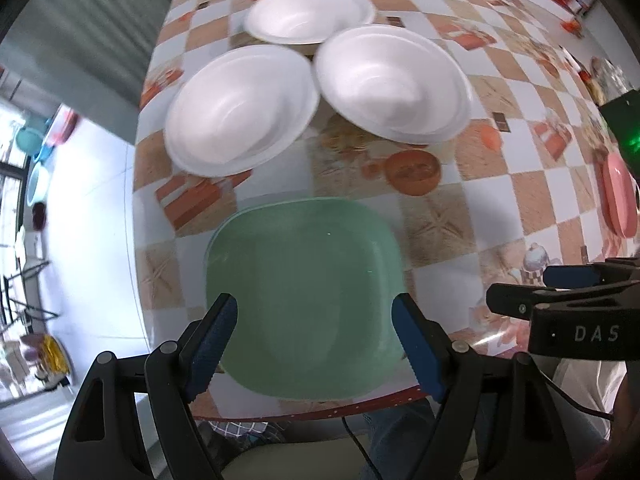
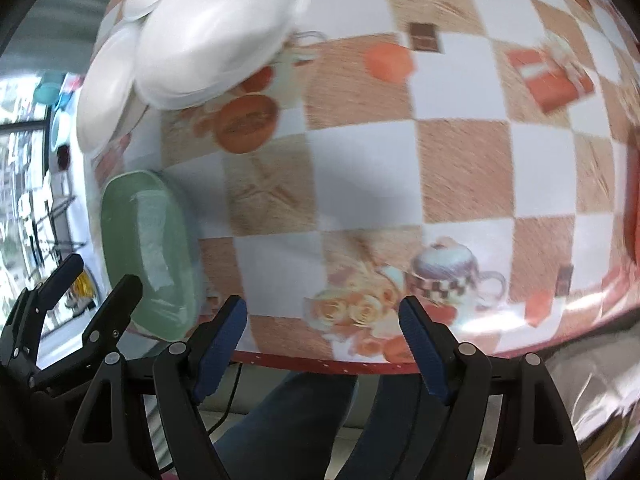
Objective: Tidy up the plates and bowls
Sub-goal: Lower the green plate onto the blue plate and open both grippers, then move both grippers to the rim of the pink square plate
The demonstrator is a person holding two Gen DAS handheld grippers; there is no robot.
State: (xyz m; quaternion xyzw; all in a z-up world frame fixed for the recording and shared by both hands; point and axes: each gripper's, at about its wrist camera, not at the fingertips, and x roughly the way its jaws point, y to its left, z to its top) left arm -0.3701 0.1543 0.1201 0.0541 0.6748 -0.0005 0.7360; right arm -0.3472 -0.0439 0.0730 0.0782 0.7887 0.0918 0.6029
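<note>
Hovering my left gripper [image 1: 314, 344], jaws apart and empty, over the green square plate [image 1: 304, 296] at the table's near edge, I judge gripping its rim comes next, my right gripper [image 2: 322, 344] likewise spread.

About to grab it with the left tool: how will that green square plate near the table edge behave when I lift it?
The green plate looks like glossy plastic, so probably stiff, fairly light, and a bit slippery. Its rim is shallow and flat on the tablecloth, so getting under it may be awkward. The left tool is open.
</note>
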